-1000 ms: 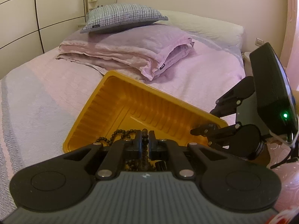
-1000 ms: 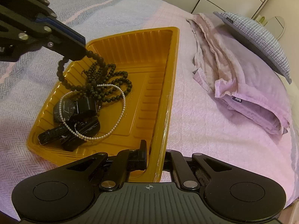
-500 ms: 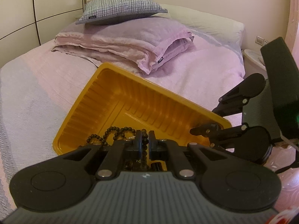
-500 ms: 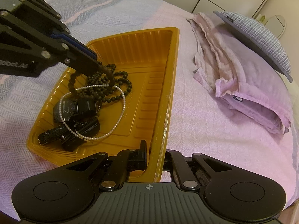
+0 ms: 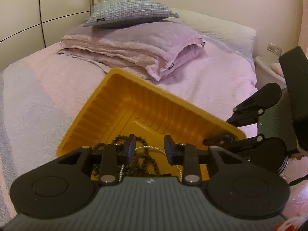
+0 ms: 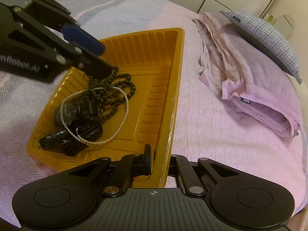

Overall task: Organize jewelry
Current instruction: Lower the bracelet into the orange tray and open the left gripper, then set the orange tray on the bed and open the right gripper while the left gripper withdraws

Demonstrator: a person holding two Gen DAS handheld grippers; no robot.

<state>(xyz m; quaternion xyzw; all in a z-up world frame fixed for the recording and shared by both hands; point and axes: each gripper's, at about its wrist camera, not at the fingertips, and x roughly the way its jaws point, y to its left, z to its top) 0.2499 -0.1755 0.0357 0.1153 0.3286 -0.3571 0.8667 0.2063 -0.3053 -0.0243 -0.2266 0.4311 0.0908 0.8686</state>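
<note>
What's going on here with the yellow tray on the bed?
Someone is sorting jewelry with two handheld claws. The right claw pinches the rim of the yellow tray, steadying it on the bed. The left claw is open just above the dark bead necklace, which lies in the tray with a pearl strand and watches.

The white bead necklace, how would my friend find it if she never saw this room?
Look at the pink bed, then the yellow tray sitting on it. Inside, in the pile at the tray's nearer end, the white pearl necklace lies in a loop over the black watches. It is the only pale, shiny thing; the dark bead necklace beside it is black.
</note>
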